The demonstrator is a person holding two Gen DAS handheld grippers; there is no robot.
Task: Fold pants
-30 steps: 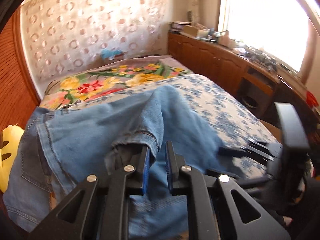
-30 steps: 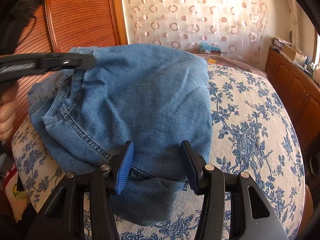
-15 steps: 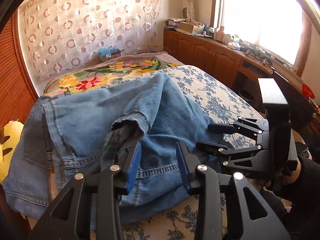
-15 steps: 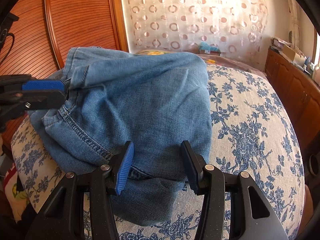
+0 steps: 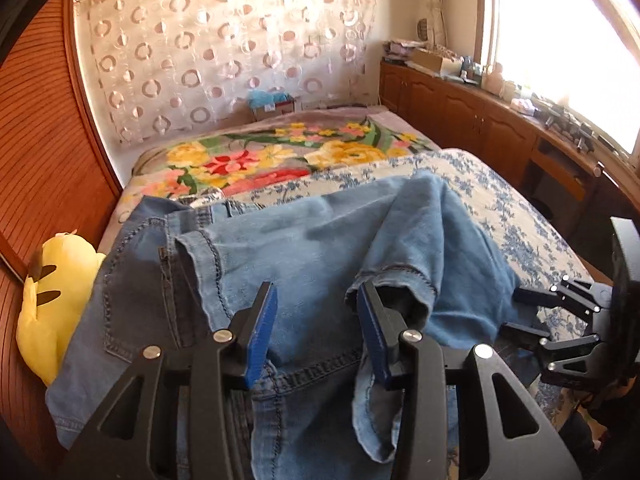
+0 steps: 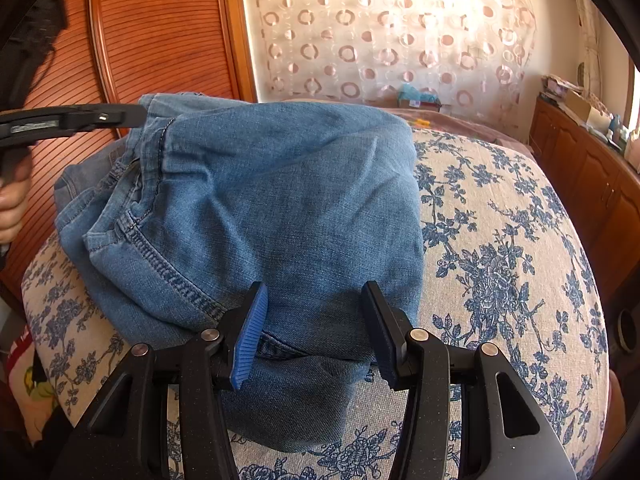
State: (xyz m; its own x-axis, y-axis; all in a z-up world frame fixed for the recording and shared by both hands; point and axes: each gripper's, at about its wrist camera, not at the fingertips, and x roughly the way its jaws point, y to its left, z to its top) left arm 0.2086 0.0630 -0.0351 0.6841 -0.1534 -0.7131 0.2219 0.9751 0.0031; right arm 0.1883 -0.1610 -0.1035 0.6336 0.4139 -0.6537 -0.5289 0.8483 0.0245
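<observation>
Bedroom w/ floral bedspread (image 6: pixel 500 240): folded jeans (image 6: pixel 280 200) lie on it at centre. Left gripper (image 5: pixel 316 324) jaws opening, denim below, not pinched; right gripper (image 6: pixel 314 328) fingers apart, astride near edge. Advice: flatten loose hem (image 5: pixel 400 276) at 3 o'clock before next fold. Yellow plush (image 5: pixel 52 300) at 9 o'clock, clear of the jeans.

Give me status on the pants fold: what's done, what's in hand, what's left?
Done: the jeans lie doubled over into a thick bundle on the floral bedspread.
In hand: the left tongs are opening, no pad pressing denim; the right tongs sit open over the bundle's near edge.
Left: a leg cuff sticks up loose and layers lie uneven, so it probably needs tidying or another fold.
</observation>
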